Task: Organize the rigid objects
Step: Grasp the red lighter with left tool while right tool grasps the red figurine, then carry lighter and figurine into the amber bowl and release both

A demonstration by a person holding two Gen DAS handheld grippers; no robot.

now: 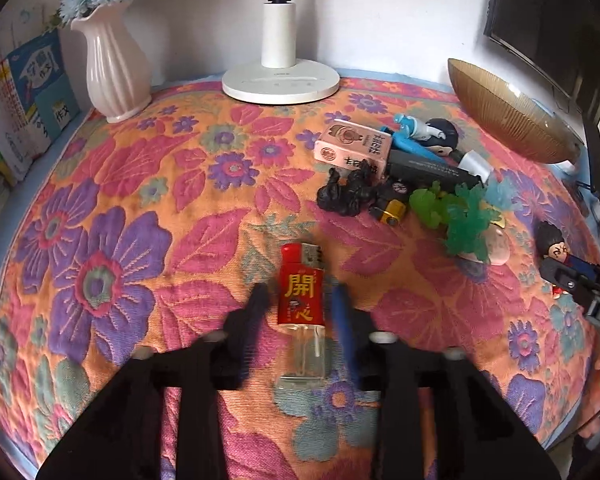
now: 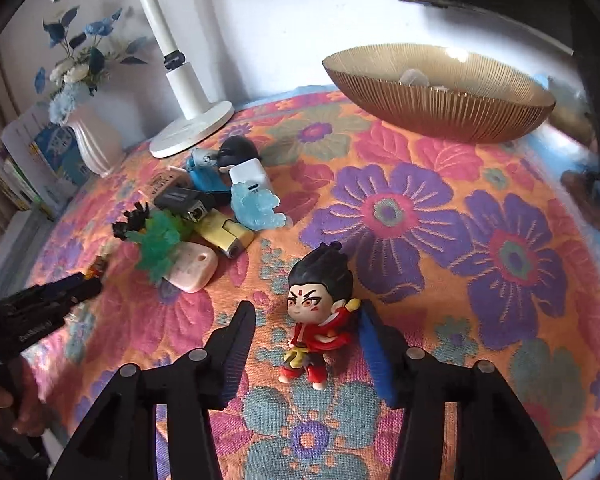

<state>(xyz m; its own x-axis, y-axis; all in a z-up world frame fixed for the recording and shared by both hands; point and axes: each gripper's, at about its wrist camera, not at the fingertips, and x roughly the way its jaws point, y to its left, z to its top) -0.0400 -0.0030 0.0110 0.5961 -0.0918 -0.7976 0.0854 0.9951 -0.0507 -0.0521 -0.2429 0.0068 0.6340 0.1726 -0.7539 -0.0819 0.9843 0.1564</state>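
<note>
A red lighter (image 1: 301,292) with gold characters and a clear base lies lengthwise between the fingers of my left gripper (image 1: 300,288), which is shut on it. Its metal top sticks out past the tips. In the right wrist view the left gripper (image 2: 72,292) shows at the left edge. My right gripper (image 2: 306,308) is open around a small figurine (image 2: 320,320) with black hair and red clothes, which rests on the floral cloth (image 2: 500,260). The blue right pad is close to its raised arm, and the left pad stands well off it. A ribbed amber bowl (image 2: 440,96) sits at the back right.
A pile of small things lies mid-table: a pink box (image 1: 352,148), a black figure (image 1: 344,192), a green translucent figure (image 1: 460,216), a pale blue one (image 2: 256,208) and a white block (image 2: 250,176). A white lamp base (image 1: 280,80), a pink vase (image 1: 114,64) and books (image 1: 32,92) line the back left.
</note>
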